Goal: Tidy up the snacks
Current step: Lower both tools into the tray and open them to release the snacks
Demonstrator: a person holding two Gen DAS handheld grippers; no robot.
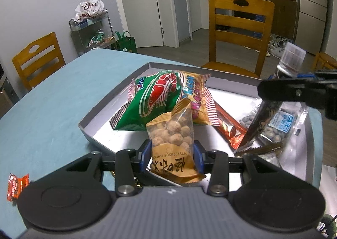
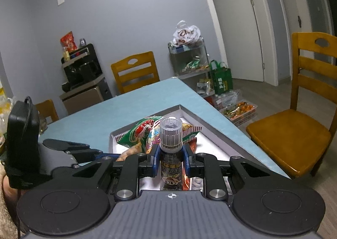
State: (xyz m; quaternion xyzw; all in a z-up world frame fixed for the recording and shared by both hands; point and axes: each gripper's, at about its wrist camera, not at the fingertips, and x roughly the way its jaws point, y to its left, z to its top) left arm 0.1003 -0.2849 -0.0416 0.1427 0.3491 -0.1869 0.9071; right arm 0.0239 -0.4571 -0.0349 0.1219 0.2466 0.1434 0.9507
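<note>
Nut pouch (image 1: 171,133) clamped between left claw (image 1: 172,153) pads.

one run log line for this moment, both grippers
left gripper: shut on nut-ball pouch | right gripper: shut on capped bottle | both over grey tray

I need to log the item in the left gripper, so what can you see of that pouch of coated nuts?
The pouch of coated nuts is a small plastic packet: clear upper part showing round tan balls, orange lower part printed "MYSTERIOUS FLAVOR" upside down, with a crimped orange seal on top. It stands roughly upright, clamped at its sides by the left gripper, above the near edge of the grey tray.
</note>
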